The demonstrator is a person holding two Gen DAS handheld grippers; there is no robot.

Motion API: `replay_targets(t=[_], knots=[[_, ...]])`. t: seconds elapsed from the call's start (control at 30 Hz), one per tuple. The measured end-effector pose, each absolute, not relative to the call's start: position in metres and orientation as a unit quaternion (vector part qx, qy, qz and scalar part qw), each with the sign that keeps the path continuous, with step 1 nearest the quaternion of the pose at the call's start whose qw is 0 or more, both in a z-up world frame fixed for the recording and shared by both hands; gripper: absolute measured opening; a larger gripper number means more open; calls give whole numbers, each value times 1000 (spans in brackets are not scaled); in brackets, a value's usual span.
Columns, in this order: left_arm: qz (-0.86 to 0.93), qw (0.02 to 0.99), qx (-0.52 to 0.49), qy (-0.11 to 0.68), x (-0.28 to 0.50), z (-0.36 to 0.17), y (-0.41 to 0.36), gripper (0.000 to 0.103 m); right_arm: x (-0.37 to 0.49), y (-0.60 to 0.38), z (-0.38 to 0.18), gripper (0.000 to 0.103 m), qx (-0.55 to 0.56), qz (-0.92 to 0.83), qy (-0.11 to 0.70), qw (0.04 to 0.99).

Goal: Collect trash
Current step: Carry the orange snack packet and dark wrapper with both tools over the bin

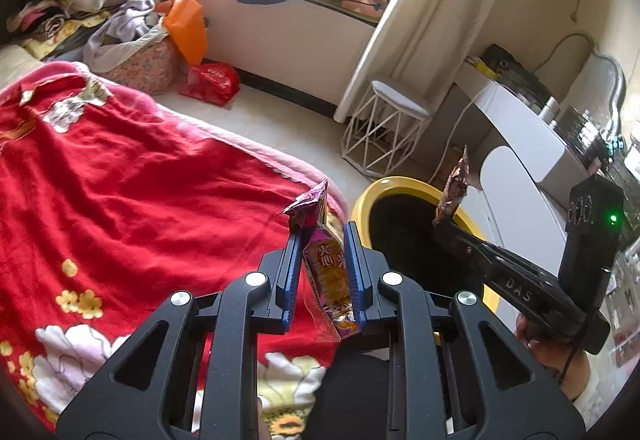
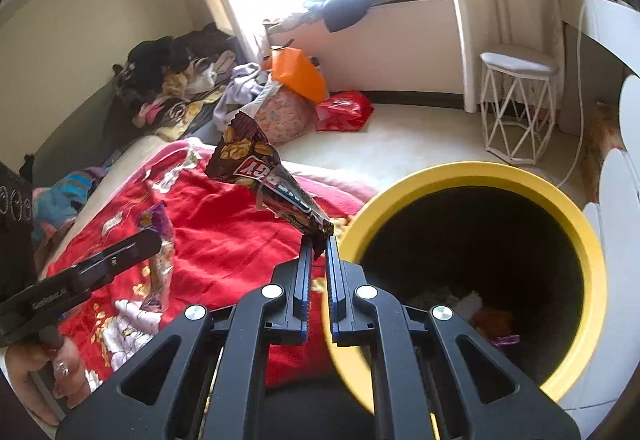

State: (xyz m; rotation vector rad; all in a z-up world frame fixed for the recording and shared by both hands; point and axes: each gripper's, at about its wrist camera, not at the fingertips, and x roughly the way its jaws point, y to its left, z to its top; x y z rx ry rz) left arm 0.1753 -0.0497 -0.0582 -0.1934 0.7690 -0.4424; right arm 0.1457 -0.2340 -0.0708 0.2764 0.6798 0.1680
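My left gripper (image 1: 322,230) is shut on a purple snack wrapper (image 1: 326,264), which stands upright between the blue pads above the edge of the red bed. My right gripper (image 2: 320,240) is shut on the corner of a brown snack wrapper (image 2: 256,163) that sticks up and to the left. In the left wrist view the right gripper (image 1: 438,222) hangs over the yellow-rimmed bin (image 1: 362,203) with the brown wrapper (image 1: 454,189). The bin (image 2: 400,187) is just right of my right gripper, with some trash inside. The left gripper (image 2: 156,236) with the purple wrapper (image 2: 162,264) shows in the right wrist view.
A red flowered blanket (image 1: 120,179) covers the bed on the left. A white wire stool (image 1: 384,127) stands beyond the bin, and white furniture (image 1: 520,127) lies to the right. Bags (image 1: 210,81) and clothes are piled near the window ledge. A hand (image 2: 48,372) holds the left gripper.
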Motion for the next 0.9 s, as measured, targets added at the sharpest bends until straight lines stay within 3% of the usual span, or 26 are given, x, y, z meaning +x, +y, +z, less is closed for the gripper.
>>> replay_targets(t=[0.9], knots=[[-274,884,-42,376,174,-59,-132,16,125,-313,-89,7,191,2,331,924]])
